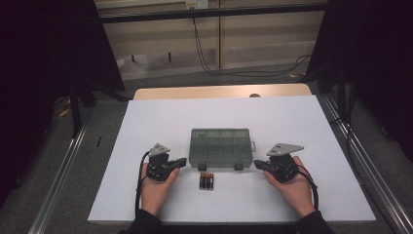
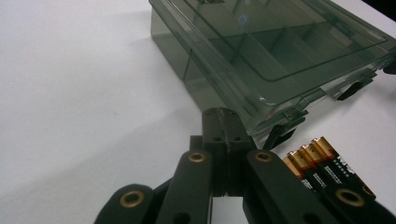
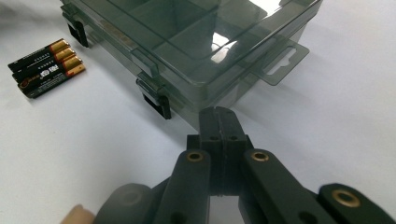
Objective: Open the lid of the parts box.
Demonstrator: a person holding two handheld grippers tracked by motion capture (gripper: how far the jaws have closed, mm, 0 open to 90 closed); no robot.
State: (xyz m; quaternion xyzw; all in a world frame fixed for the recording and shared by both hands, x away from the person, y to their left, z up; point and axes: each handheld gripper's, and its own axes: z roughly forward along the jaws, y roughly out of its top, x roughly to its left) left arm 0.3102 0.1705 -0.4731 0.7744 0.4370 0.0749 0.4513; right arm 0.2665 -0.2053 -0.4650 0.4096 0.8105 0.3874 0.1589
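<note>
Compartment box (image 1: 220, 147) of smoky clear plastic sits mid-counter, lid down, its two dark latches on the near side, a hang tab on its right end. Batteries (image 1: 206, 181), a small row with gold ends, lie just in front of it, apart from the latches. Left claw (image 1: 182, 161) rests near the box's left front corner, jaws pressed together, empty. Right claw (image 1: 257, 165) near the right front corner, likewise closed on nothing. White counter (image 1: 146, 122) beneath.
</note>
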